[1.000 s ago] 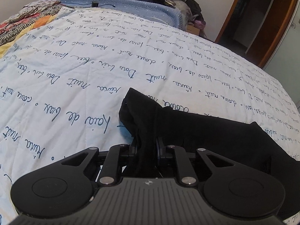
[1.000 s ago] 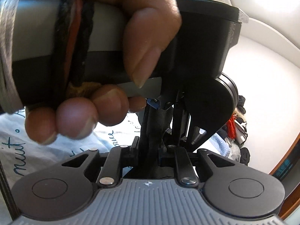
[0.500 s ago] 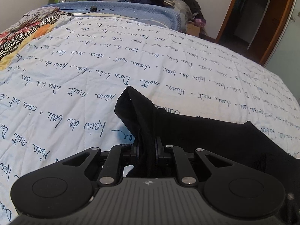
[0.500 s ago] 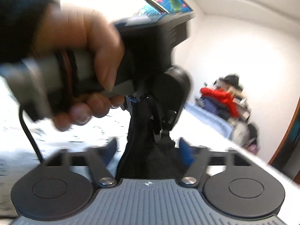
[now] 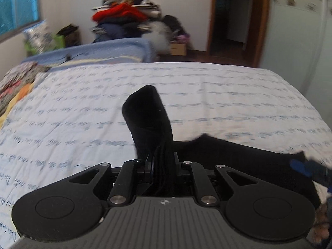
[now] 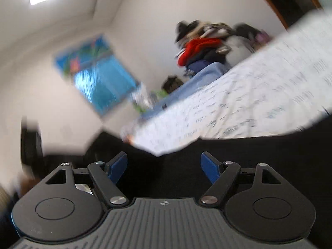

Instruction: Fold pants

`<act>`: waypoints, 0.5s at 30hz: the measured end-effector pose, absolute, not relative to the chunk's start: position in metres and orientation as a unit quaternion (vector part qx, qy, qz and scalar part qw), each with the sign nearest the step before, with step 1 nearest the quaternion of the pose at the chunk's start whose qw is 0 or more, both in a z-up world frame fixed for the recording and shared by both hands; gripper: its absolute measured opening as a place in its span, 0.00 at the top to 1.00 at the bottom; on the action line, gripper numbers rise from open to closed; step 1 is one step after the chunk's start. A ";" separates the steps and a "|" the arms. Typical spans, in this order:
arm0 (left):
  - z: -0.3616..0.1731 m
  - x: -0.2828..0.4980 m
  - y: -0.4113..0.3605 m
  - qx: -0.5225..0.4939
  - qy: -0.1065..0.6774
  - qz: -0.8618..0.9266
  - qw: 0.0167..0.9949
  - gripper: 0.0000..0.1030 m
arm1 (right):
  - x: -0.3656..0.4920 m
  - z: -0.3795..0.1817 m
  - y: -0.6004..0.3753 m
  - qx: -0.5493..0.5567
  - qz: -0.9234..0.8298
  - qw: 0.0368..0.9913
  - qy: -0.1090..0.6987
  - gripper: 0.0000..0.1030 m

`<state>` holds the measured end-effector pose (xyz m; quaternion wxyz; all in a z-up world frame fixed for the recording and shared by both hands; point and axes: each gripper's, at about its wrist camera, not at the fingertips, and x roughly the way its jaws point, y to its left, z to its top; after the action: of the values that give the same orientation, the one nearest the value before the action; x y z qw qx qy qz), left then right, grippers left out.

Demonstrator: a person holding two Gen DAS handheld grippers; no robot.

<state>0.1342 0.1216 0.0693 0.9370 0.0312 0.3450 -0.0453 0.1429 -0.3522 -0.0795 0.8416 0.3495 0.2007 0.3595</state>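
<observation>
The left gripper [image 5: 164, 166] sat at the bottom centre of the frame, clamped on a bunched fold of the black pants [image 5: 149, 120] that stuck up above its fingers. More black cloth trailed toward the lower right, where a blue-tipped finger [image 5: 298, 165] showed at the edge. Behind lay the white bedspread [image 5: 207, 95] with blue script, and a clothes pile [image 5: 128, 18] at upper centre.

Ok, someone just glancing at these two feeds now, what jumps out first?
The black pants, a bunched fold sticking up from the shut left gripper, dead centre against the pale script-printed bedspread. Next, the right gripper, blue pads spread wide, nothing pinched. Behind, a red-topped clothes pile against the far wall.
</observation>
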 end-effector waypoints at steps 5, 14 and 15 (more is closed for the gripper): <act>0.065 0.133 0.029 0.086 0.357 -0.104 0.924 0.86 | 0.133 -0.118 -0.415 0.450 0.332 0.819 0.127 0.22; -0.014 0.141 -0.085 0.134 0.419 -0.170 0.882 0.86 | 0.139 -0.149 -0.473 0.584 0.286 0.757 0.065 0.19; -0.018 0.140 -0.093 0.135 0.420 -0.176 0.880 0.86 | 0.141 -0.154 -0.476 0.599 0.282 0.746 0.068 0.18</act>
<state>0.1404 -0.0928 -0.0176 0.8797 0.1354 0.4204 -0.1761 0.1413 -0.4755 -0.1543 0.7464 0.5992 0.0677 0.2815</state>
